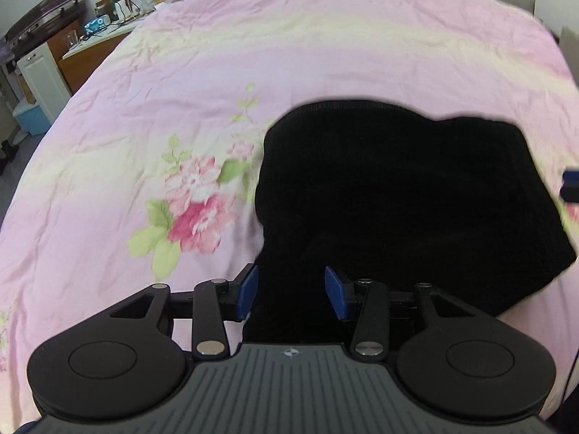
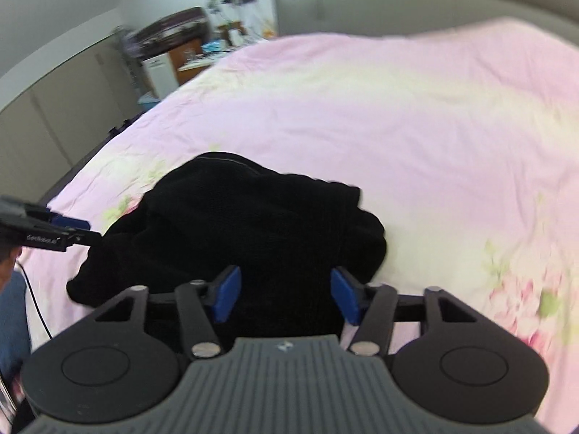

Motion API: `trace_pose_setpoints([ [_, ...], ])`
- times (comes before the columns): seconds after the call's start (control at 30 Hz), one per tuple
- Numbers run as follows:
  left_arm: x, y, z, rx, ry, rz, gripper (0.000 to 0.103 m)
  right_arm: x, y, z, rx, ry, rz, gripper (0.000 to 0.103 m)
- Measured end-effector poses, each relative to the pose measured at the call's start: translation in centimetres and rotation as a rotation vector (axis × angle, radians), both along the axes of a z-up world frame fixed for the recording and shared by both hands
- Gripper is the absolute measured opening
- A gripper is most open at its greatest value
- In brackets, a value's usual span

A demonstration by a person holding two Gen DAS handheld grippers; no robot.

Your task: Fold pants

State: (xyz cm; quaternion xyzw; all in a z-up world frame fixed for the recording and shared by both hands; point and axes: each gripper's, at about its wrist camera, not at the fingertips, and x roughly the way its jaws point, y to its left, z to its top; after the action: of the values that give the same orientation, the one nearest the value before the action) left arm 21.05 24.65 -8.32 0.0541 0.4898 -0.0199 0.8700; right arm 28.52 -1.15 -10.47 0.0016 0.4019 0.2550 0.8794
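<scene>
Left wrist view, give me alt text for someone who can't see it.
Black pants lie bunched in a rough fold on a pink floral bedspread. The left gripper hangs over their near edge, blue pads apart with dark cloth between them. A cluttered desk stands beyond the bed's far left corner.

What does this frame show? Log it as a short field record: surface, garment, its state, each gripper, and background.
surface: bed with pink floral cover
garment: black pants, lying on the cover
garment state: bunched in a compact heap, edges uneven
left gripper: jaws apart over the near edge of the pants, pads not pressing
right gripper: jaws apart over the pants, pads not pressing
background: cluttered desk beside the bed
</scene>
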Motion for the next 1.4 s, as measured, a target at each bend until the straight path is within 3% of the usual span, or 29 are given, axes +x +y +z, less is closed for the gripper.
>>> trace_pose_setpoints([
  [0.13,-0.2,0.8,-3.2,0.005,0.089,0.026,0.047,-0.5,2.3,-1.8,-0.049,0.031,0.061,0.032],
  [0.2,-0.2,1.3,-4.2,-0.006,0.103,0.033,0.047,-0.3,2.7,-3.8,-0.079,0.052,0.05,0.029],
  [0.4,-0.3,1.4,-6.5,0.013,0.167,-0.01,0.047,-0.9,1.6,-8.0,-0.14,0.037,0.067,0.028],
  [0.53,-0.2,1.4,-5.2,0.022,0.197,-0.027,0.045,-0.1,1.7,-7.0,-0.134,0.061,0.08,0.028],
  [0.63,-0.2,1.4,-2.3,0.021,0.134,-0.062,0.042,0.8,1.2,-4.7,-0.089,0.06,0.091,0.029],
  [0.8,2.2,1.2,1.3,-0.078,0.007,-0.047,0.043,4.2,1.9,-2.2,-0.073,-0.028,0.08,0.029],
  [0.9,4.3,0.6,1.1,-0.099,-0.002,-0.023,0.043,7.4,2.3,-3.6,-0.113,-0.021,0.015,0.027],
  [0.97,4.8,0.1,0.5,-0.103,0.005,-0.028,0.043,9.5,1.5,-6.0,-0.128,0.057,-0.041,0.014],
  [1.03,4.9,-0.3,-0.3,-0.085,0.016,-0.026,0.043,10.4,0.5,-7.2,-0.112,0.095,-0.066,0.009],
  [1.17,4.2,-0.4,-0.3,-0.06,0.006,-0.003,0.043,10.4,0.4,-5.3,-0.081,0.086,-0.055,0.013],
  [1.3,2.3,-1.0,2.7,-0.046,-0.065,0.004,0.043,6.9,-0.2,-1.5,-0.017,0.043,-0.027,0.021],
  [1.37,1.4,-1.8,5.0,-0.016,-0.107,-0.008,0.043,4.7,-0.3,0.7,0.006,-0.003,-0.009,0.036],
  [1.4,0.9,-2.4,6.5,0.006,-0.125,-0.012,0.044,3.7,-0.4,1.9,0.016,-0.026,0.0,0.038],
])
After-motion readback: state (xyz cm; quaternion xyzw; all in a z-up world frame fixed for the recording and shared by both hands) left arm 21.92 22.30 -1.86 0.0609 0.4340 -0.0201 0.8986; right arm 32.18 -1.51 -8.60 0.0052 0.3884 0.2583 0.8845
